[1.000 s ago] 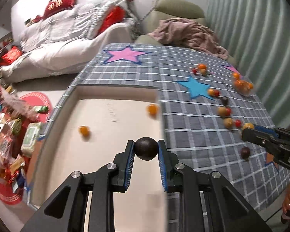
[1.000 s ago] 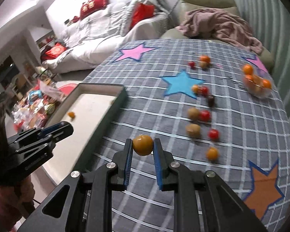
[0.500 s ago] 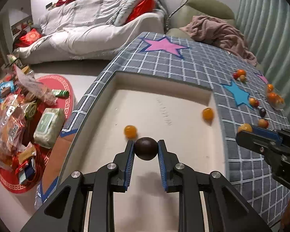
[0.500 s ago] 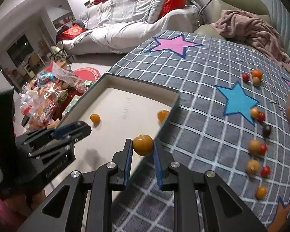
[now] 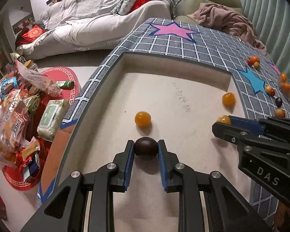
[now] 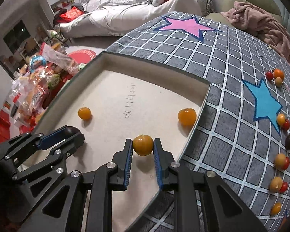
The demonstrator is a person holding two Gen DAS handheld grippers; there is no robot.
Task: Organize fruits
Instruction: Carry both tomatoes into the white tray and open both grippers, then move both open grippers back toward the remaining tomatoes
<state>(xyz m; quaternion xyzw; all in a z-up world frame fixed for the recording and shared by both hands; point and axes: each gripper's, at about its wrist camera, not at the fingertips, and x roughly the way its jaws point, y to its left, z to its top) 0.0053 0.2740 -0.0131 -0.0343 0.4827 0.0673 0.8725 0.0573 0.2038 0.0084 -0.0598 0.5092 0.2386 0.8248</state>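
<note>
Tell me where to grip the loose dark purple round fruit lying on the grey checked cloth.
Pinch the dark purple round fruit across its widest middle, from above: it is smooth and round. Align the pads clear of the red and orange fruits nearby.

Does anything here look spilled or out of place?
Yes. Small fruits lie loose on the checked tablecloth instead of in the tray. Snack packets sit heaped on the floor beside the table.
</note>
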